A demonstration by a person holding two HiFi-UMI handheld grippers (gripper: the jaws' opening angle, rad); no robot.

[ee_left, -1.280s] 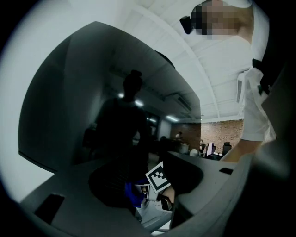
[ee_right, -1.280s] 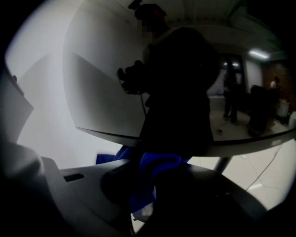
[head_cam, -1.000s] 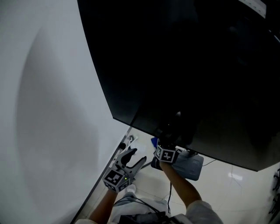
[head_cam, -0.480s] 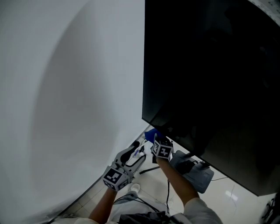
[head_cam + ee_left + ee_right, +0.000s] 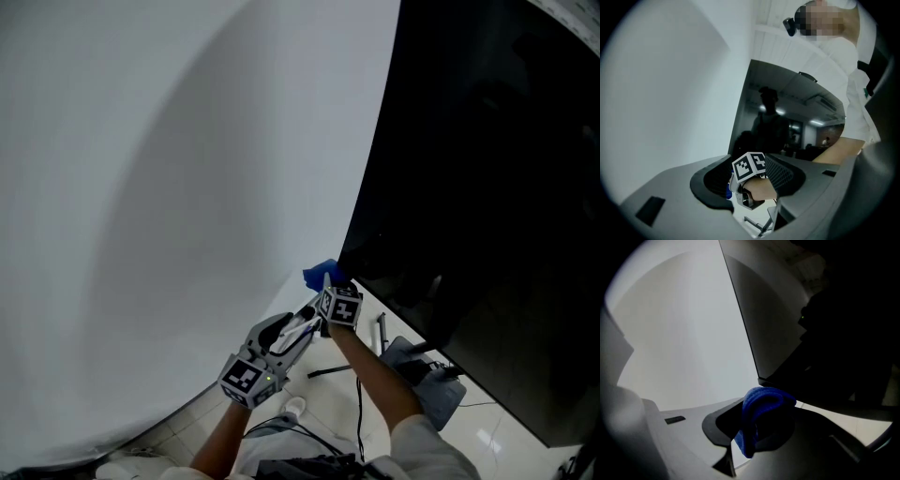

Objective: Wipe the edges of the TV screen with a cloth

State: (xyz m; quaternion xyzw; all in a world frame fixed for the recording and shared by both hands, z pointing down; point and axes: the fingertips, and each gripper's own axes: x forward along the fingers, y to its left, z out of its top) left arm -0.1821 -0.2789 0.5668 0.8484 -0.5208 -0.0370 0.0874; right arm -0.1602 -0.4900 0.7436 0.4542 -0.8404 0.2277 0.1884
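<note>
Your right claw (image 5: 326, 286) is clenched on the blue cloth (image 5: 320, 274). In the right gripper view the cloth is folded into a thick wad between the two jaws, with one end hanging down below them. In the head view it sits just left of centre, at the lower left corner of the TV (image 5: 487, 187). It lies right against the corner's edge, though you cannot tell whether it presses on it. The TV's dark screen fills the right side of that view, and its left edge runs up from the corner to the top of the frame. The white wall (image 5: 169, 187) fills the left.

Your left claw (image 5: 295, 328) is released. The left gripper view shows its jaws spread wide with nothing between them; through the gap you see your right hand (image 5: 759, 190) and its marker cube. In the head view this claw hangs at the lower centre, just below and left of the right one, over the pale floor (image 5: 323, 403). It is apart from both the cloth and the TV.
</note>
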